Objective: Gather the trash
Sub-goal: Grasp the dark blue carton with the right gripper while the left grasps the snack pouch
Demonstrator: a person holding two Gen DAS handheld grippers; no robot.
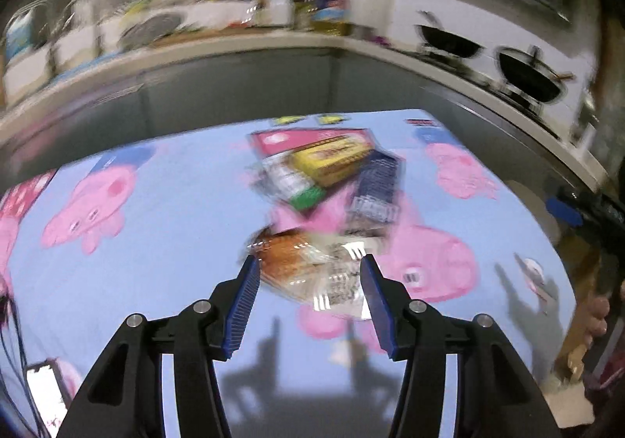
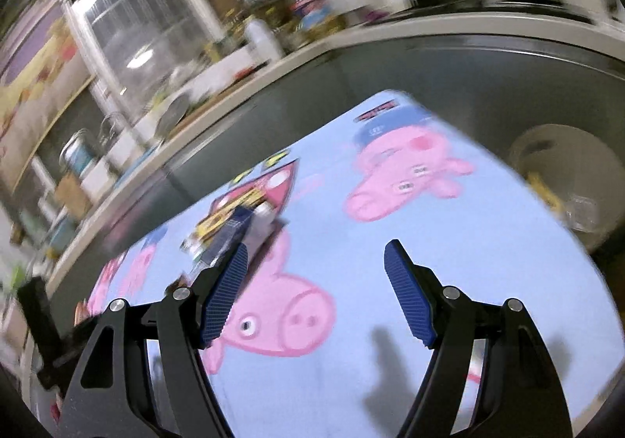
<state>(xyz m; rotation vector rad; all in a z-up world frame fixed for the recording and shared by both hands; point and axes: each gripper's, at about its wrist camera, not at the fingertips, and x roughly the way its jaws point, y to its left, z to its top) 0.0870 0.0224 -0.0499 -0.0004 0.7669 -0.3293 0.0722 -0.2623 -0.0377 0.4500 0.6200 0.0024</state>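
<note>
Boxes (image 1: 332, 164) lie piled mid-tablecloth (image 1: 175, 242), a clear wrapper (image 1: 316, 270) just before them, counter (image 1: 234, 51) behind

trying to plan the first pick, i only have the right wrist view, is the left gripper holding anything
Observer: No, the left gripper is open, with a clear crinkly wrapper lying on the cloth between its fingers, not pinched.
Operator: anything else near it
Observer: Beyond the wrapper lies a pile: a yellow box on a pink packet, with a dark blue packet beside it.
Operator: other clutter on that side
Observer: A phone with a lit screen lies at the cloth's near-left corner.
</note>
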